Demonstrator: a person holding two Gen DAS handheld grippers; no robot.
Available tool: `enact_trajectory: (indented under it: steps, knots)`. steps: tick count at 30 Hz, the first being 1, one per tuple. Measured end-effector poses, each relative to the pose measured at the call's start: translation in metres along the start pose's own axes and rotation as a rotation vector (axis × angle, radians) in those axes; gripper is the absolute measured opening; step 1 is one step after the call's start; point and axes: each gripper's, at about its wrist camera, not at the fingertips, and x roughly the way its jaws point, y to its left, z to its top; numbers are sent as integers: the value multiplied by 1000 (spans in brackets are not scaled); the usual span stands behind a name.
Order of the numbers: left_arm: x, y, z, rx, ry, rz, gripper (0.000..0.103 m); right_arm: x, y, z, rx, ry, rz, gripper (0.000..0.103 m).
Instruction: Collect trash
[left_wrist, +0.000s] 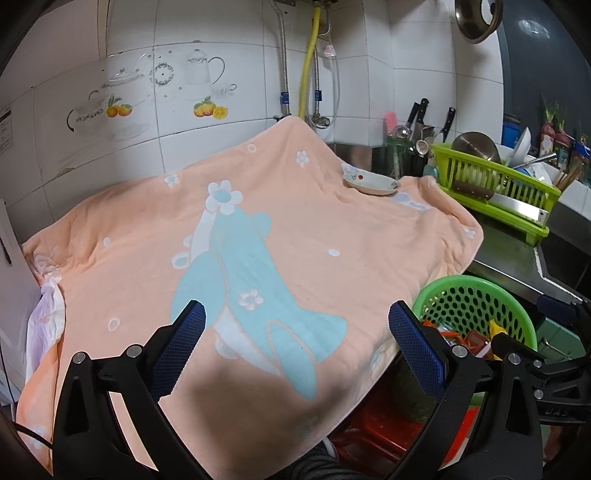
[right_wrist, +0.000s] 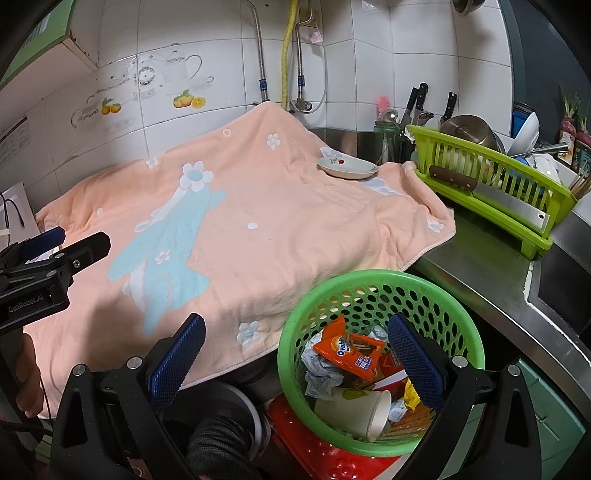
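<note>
White wall tiles (right_wrist: 373, 74) printed with teapots and fruit back the counter (right_wrist: 480, 266), most of it draped in a peach towel (right_wrist: 280, 229) with a pale blue figure and white flowers; a small white dish (right_wrist: 347, 168) sits on the towel's far right part, beside a lime dish rack (right_wrist: 491, 184) with a cleaver laid along its front; the green basket (right_wrist: 373, 291) stands on a red stool (right_wrist: 325, 454) just off the counter's near edge, holding an orange wrapper (right_wrist: 338, 347), crumpled paper (right_wrist: 321, 369) and a paper cup (right_wrist: 354, 411) on its side; the right claw (right_wrist: 295, 360) hangs wide apart and empty over the basket; the left claw (left_wrist: 297, 345) is likewise spread wide and empty above the towel.
</note>
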Motion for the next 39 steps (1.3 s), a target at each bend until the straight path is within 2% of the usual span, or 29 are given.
enact_trajectory:
  steps: [39]
  knots:
    - [5,3,-1,7,6,-2,98,3,-1,2,1,6,-1,96]
